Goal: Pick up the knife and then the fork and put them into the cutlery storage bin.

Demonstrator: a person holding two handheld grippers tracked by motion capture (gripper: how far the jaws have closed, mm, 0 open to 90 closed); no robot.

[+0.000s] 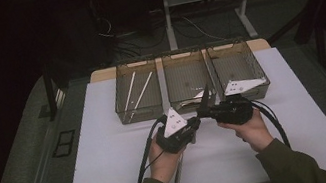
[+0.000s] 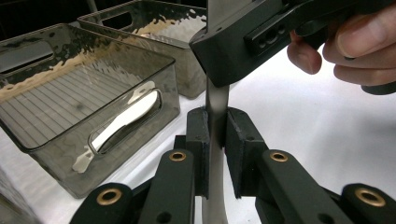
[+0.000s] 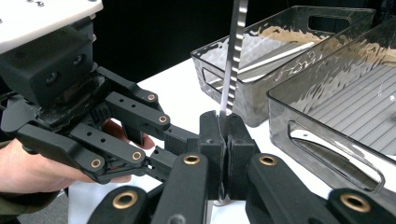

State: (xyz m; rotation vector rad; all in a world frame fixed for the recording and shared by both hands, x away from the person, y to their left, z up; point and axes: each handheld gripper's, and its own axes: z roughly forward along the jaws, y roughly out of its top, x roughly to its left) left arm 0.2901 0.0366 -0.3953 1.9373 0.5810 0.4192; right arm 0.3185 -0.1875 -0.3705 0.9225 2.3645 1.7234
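White table [image 1: 114,171] | knife [image 3: 232,70] upright, blade up | both hand-held grippers [image 3: 223,135] clamped on it

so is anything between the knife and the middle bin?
Nothing visible. Both hand-held grippers, left and right, clamp the knife just in front of the middle bin, with only bare table between them.

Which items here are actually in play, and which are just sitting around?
In play:
- knife
- left tongs and right tongs, both clamped on the knife

Lying about:
- two white sticks in the left bin
- middle bin
- right bin
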